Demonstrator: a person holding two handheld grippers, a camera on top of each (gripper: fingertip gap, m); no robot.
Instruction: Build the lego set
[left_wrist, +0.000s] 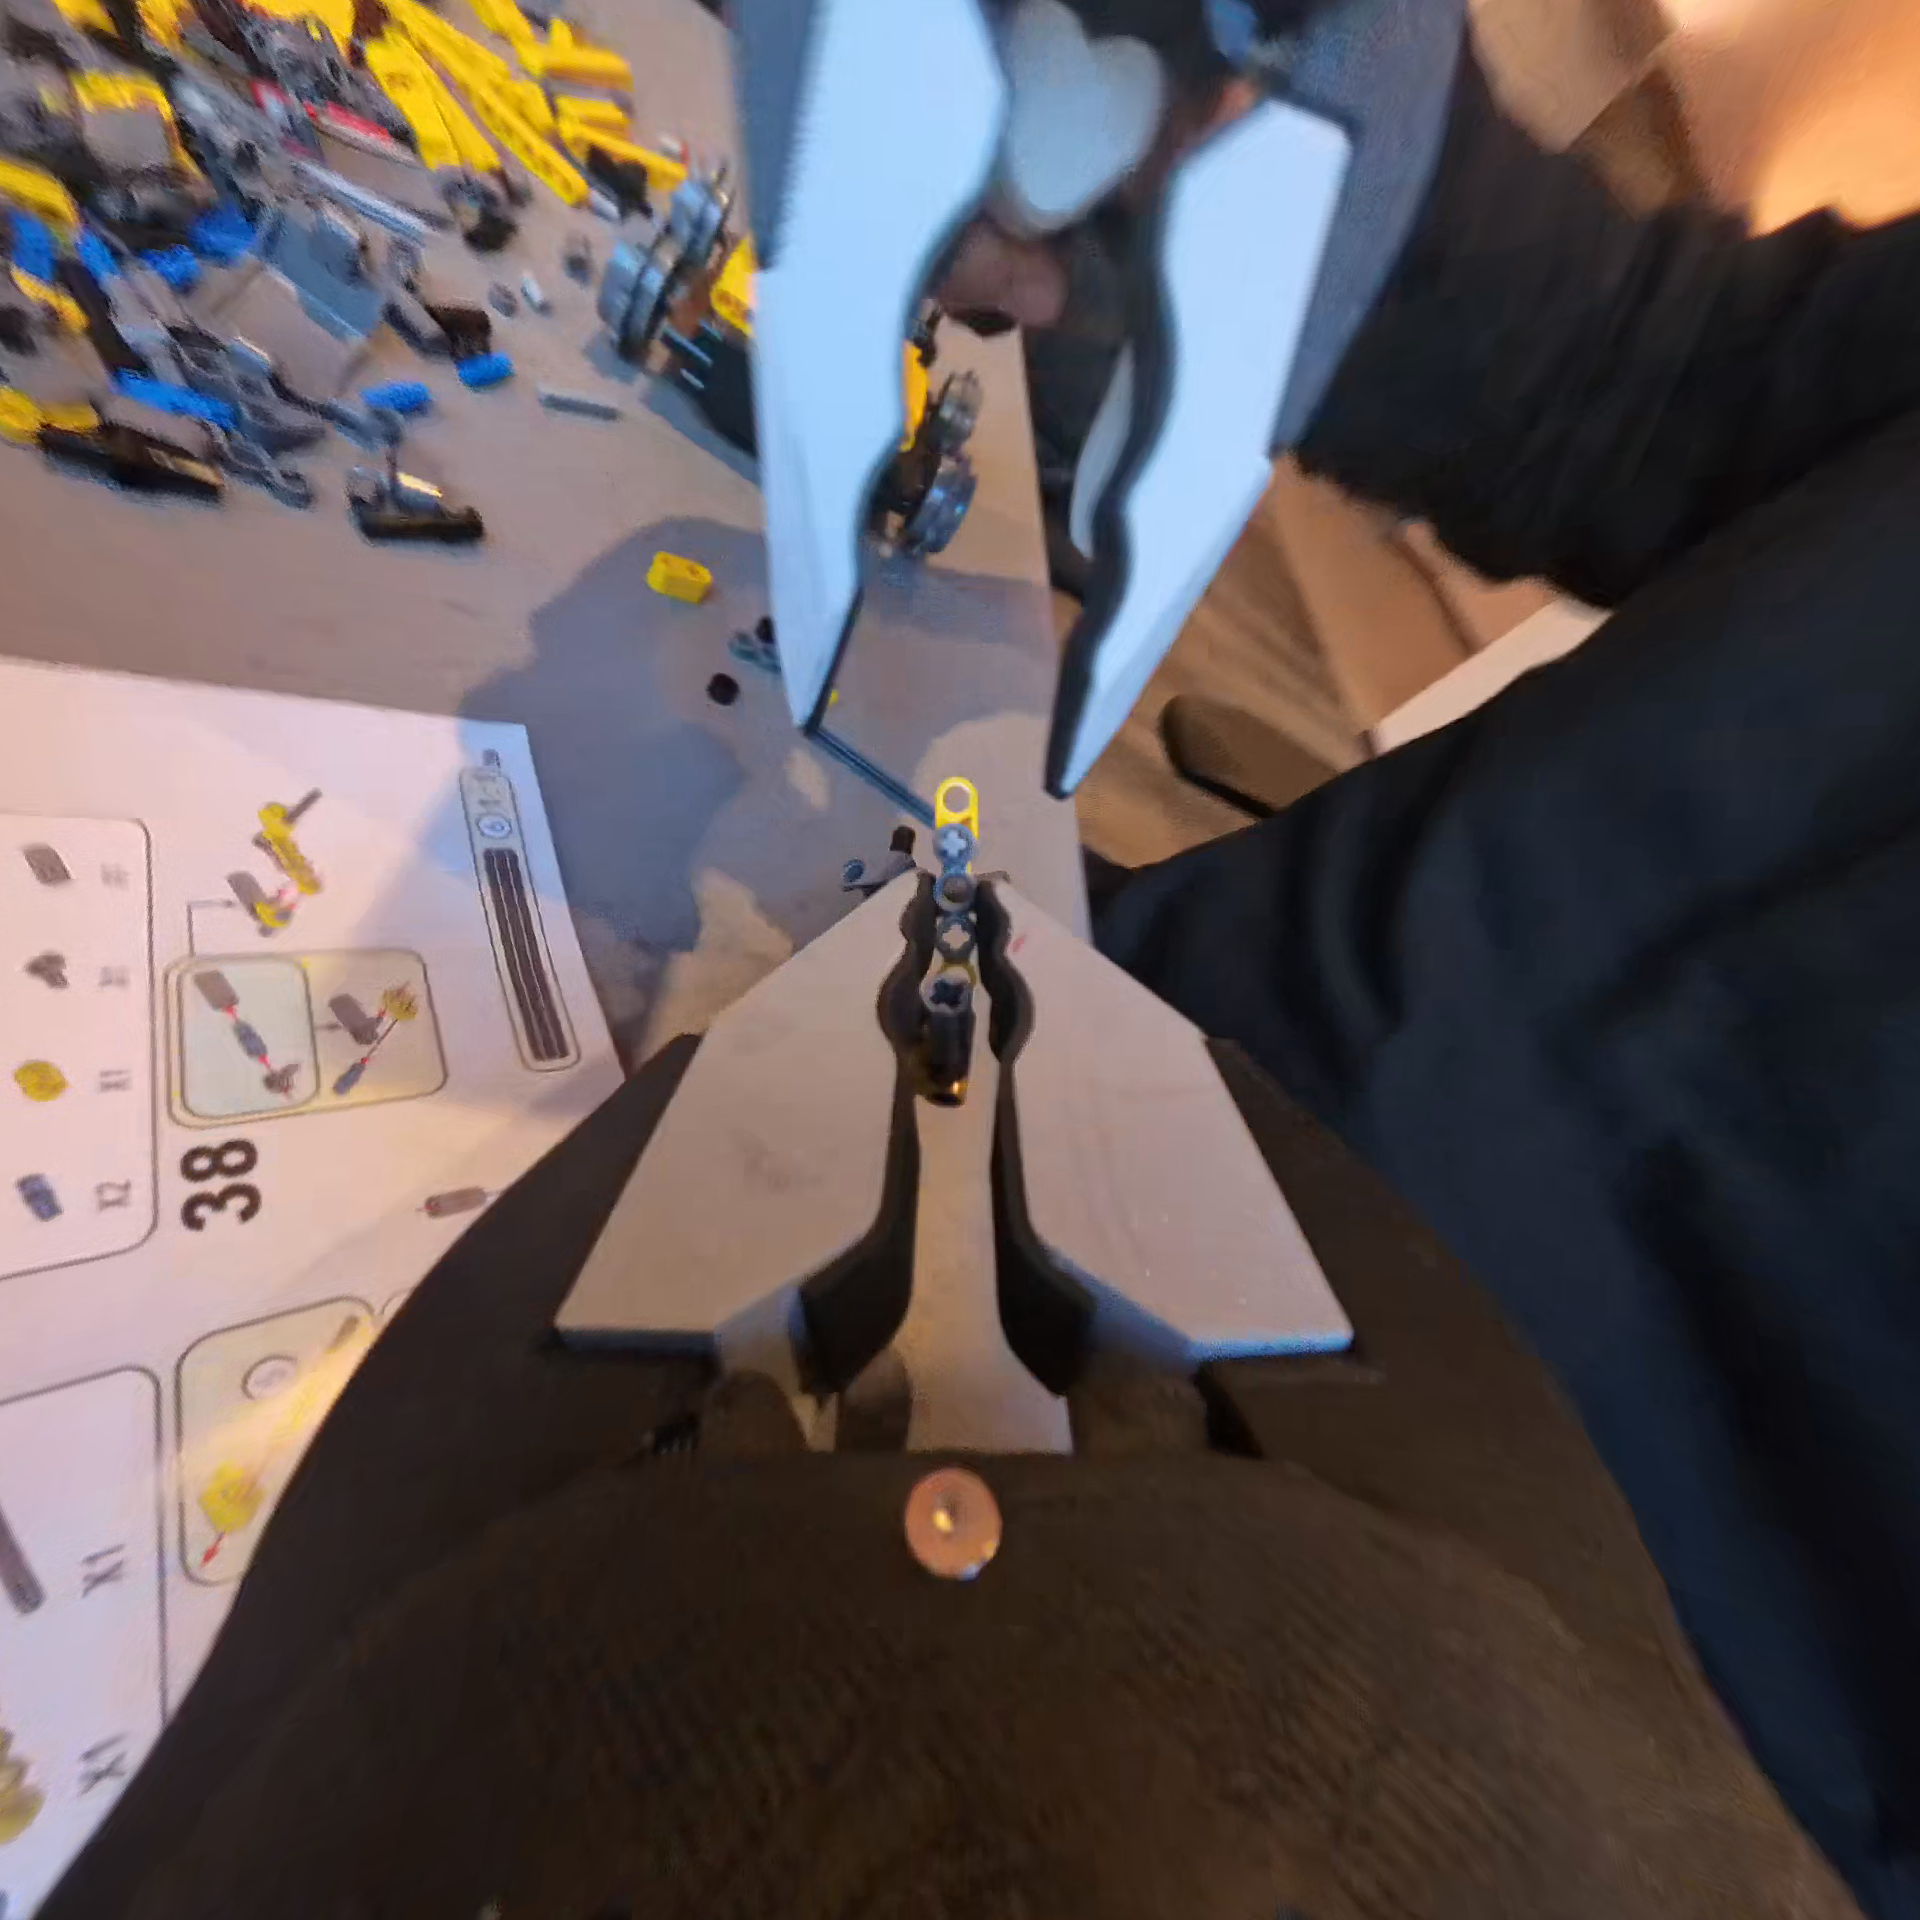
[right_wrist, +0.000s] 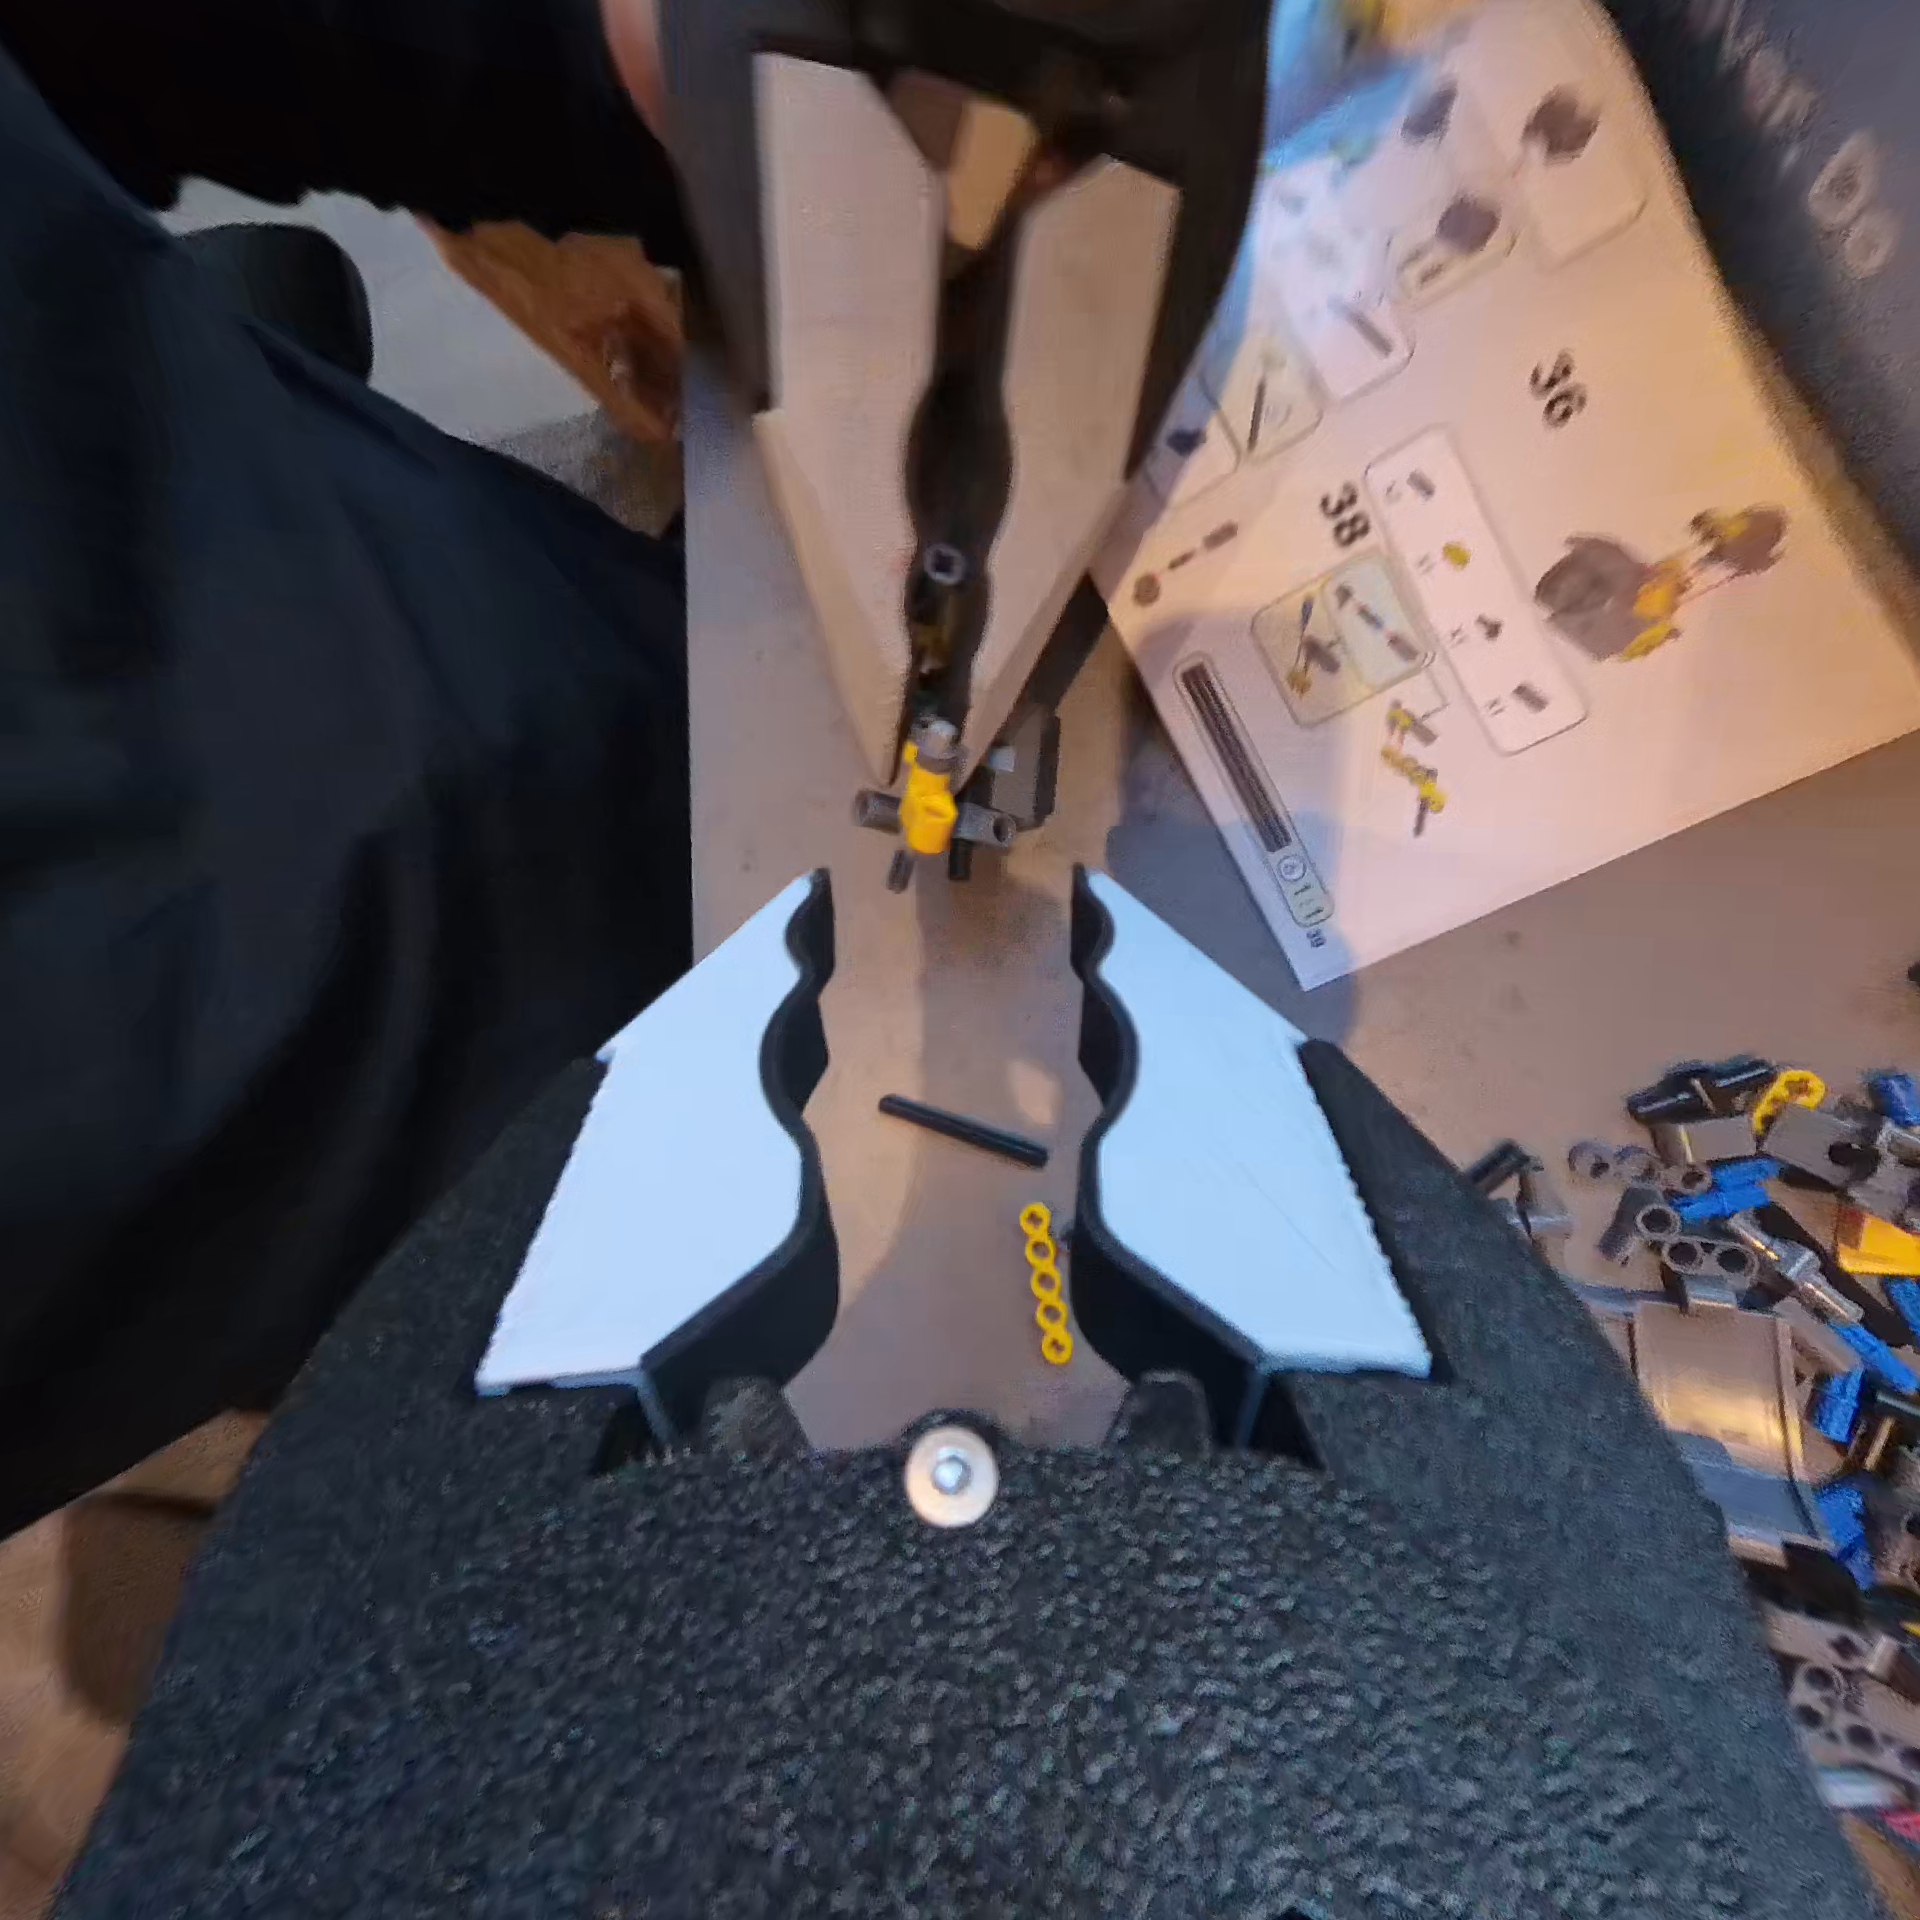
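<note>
- Left gripper (left_wrist: 954, 904) clamped on small yellow-grey toy-brick assembly (left_wrist: 954, 862); keep squeeze steady.
- Right gripper (right_wrist: 951, 883) fingers apart, empty (black axle (right_wrist: 961, 1130) lies beneath); approach squarely.

Grainy matt black plastic on the right gripper (right_wrist: 951, 883) body, with smooth pale finger plates and a shiny metal screw (right_wrist: 951, 1481). Smooth matt tabletop (right_wrist: 935, 997), grey-brown. Glossy hard plastic on the yellow holed beam (right_wrist: 1044, 1294) and black axle (right_wrist: 961, 1130) near the table's front edge. Smooth printed paper in the instruction booklet (right_wrist: 1558, 520). Soft dark cloth on the sleeve (left_wrist: 1558, 831). Small plastic assembly (left_wrist: 951, 935) pinched in the left gripper (left_wrist: 954, 894).
</note>
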